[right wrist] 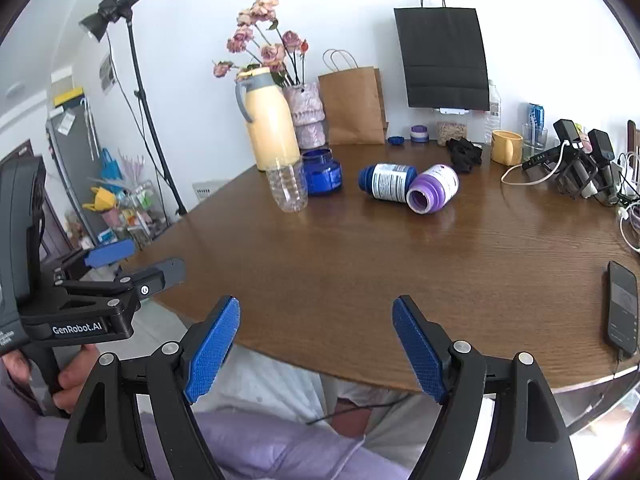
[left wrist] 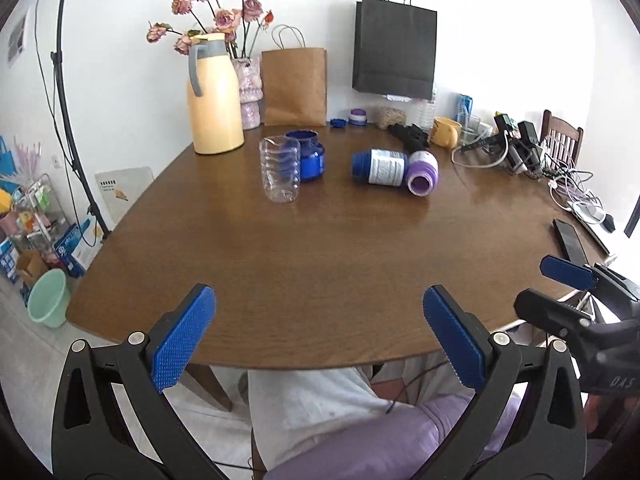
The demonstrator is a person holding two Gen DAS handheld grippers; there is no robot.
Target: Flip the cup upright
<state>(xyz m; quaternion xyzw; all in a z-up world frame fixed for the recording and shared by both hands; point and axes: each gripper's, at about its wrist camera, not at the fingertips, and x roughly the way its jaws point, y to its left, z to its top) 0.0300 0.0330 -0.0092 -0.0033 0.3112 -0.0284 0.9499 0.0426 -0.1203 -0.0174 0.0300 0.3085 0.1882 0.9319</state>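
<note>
1. Clear ribbed cup (left wrist: 280,170) stands upside down at the bench's (left wrist: 320,260) 11 o'clock, just before the blue jar (left wrist: 308,156).
2. Likely light, thin, slippery — grip mid-body gently.
3. Left gripper (left wrist: 320,340) and right gripper (right wrist: 316,350): jaws spread, empty.

We are recording a white wall (left wrist: 120,20) filling the upper part of both frames, with daylight flaring at the right edge. A brown wooden table (right wrist: 360,264) is occupying the centre. At upper left of the right wrist view, a studio lamp (right wrist: 114,4) is standing on a black stand. A wooden chair (left wrist: 562,136) is showing at right; pale floor (left wrist: 24,344) is lying at lower left.
</note>
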